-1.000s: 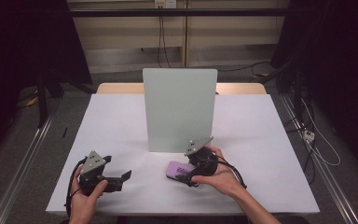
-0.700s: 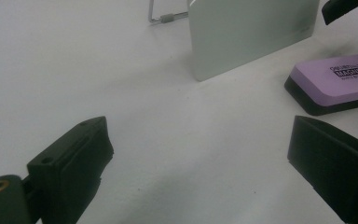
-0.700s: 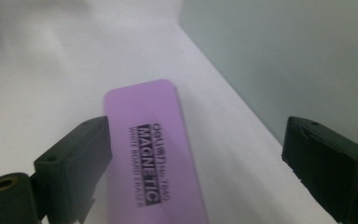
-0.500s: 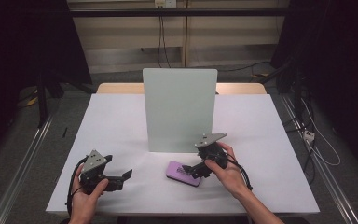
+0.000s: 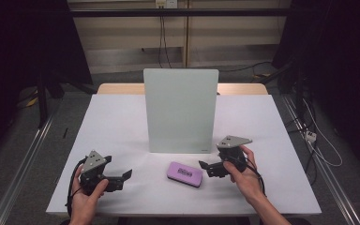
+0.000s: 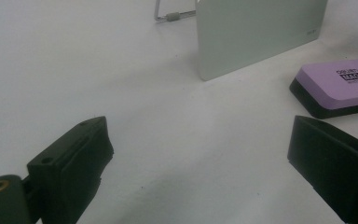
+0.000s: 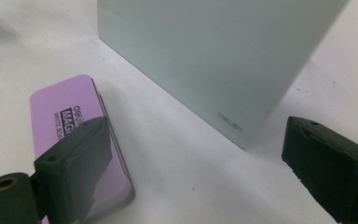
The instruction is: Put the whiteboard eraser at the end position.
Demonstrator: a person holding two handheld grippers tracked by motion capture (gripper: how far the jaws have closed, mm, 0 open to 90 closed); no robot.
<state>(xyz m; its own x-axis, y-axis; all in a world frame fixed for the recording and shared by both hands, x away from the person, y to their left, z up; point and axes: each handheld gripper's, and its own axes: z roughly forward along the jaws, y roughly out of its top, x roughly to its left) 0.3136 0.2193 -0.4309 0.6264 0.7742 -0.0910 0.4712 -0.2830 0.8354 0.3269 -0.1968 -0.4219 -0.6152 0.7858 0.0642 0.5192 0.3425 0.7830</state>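
Blocking: I see the upright whiteboard (image 5: 181, 110) mid-tabletop (image 5: 117, 122), the purple eraser (image 5: 184, 174) just before it.
Open: tabletop's left and right edges, near corners.

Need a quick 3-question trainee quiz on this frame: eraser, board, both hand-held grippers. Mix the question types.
1. True or false: the right hand-held gripper is clamped on the purple eraser.
2. Multiple choice: where does the eraser lie? A) behind the upright whiteboard; B) flat on the white table, in front of the board; C) between the jaws of the left hand-held gripper.
3. Fill in: in both gripper views, the jaws of each hand-held gripper stand ____.

Key
1. False: its jaws are open and the eraser lies free on the table, just beside them.
2. B.
3. open, with nothing between them.
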